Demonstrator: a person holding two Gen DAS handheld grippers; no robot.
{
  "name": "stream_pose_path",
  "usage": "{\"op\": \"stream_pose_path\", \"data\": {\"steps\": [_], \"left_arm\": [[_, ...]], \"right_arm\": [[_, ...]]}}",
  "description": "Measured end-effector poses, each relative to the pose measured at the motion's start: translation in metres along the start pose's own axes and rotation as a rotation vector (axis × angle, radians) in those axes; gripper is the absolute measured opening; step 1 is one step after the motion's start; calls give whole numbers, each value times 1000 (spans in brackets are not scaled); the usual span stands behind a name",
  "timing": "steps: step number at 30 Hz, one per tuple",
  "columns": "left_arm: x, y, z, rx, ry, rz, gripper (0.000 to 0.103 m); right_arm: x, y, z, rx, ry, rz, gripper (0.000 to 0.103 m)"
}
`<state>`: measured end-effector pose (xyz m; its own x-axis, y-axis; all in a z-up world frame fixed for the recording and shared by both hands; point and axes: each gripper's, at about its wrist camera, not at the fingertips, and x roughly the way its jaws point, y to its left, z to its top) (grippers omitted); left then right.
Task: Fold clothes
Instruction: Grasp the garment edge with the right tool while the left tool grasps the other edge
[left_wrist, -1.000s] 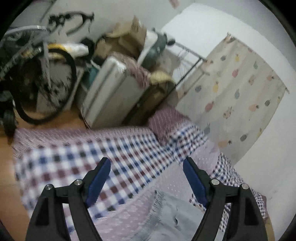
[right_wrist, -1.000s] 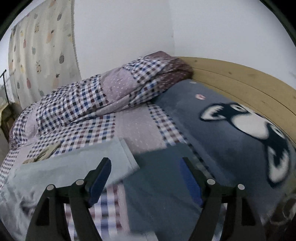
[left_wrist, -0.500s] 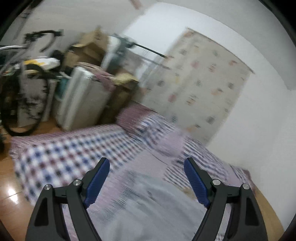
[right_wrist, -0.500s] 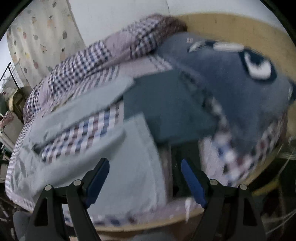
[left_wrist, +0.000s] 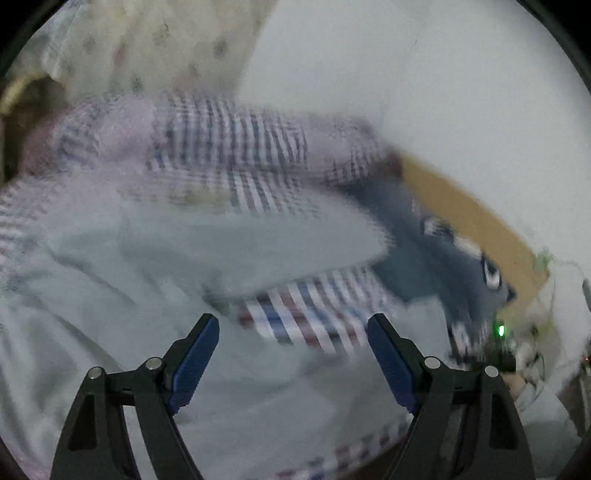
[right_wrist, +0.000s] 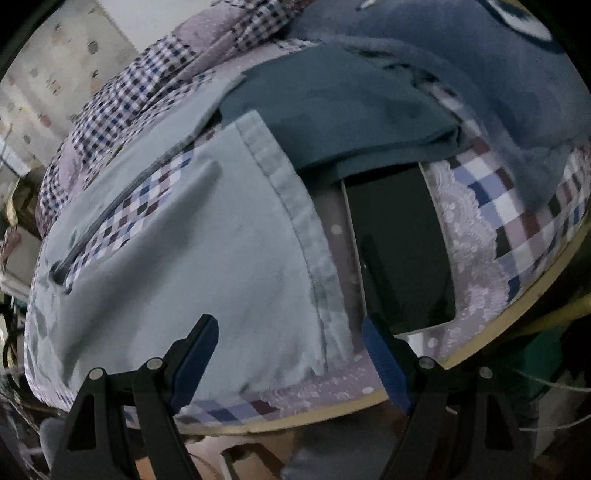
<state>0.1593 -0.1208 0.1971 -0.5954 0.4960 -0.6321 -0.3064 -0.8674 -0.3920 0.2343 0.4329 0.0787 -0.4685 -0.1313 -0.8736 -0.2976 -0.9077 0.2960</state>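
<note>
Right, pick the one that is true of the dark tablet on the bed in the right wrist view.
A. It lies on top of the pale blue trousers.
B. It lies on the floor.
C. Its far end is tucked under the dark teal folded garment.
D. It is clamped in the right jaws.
C: the dark tablet lies flat on the bedspread, its far end hidden under the dark teal folded garment, beside the pale blue trousers.

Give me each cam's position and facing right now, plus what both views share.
Left wrist: on the left gripper, angled down across the bed toward the headboard; blurred; own open fingers only.
Right wrist: on the right gripper, steeply down at the light blue trousers by the bed edge; own open fingers only.
Shared: trousers, checked bedspread, dark blue blanket.
</note>
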Motion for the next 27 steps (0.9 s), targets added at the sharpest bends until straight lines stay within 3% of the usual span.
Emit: {"op": "stream_pose_path", "data": {"steps": [4, 9, 14, 15, 16, 17, 19, 21, 22, 27], "left_arm": [[73, -16, 0, -126, 216, -20, 86], [142, -25, -2, -244, 374, 42, 85], [190, -25, -6, -282, 481, 163, 61], [195, -24, -7, -297, 489, 194, 52], [199, -22, -8, -313, 491, 222, 43], [202, -18, -7, -332, 486, 242, 39], [205, -11, -4, -368, 470, 263, 20], [199, -7, -1, -403, 430, 263, 7], [193, -3, 0, -420, 403, 260, 5], [149, 4, 23, -450, 178, 239, 3]], "right_arm": [[8, 0, -4, 22, -31, 8, 84], [23, -2, -20, -18, -55, -43, 82], [24, -3, -24, -91, -94, -28, 82], [24, -4, -23, -97, -101, -20, 81], [24, -4, -23, -106, -105, -17, 80], [23, -4, -22, -118, -111, -17, 73], [21, -3, -23, -139, -119, -33, 60], [15, 0, -25, -165, -132, -61, 27], [11, -2, -26, -171, -141, -71, 20], [-14, -12, -40, -200, -174, -39, 12]]}}
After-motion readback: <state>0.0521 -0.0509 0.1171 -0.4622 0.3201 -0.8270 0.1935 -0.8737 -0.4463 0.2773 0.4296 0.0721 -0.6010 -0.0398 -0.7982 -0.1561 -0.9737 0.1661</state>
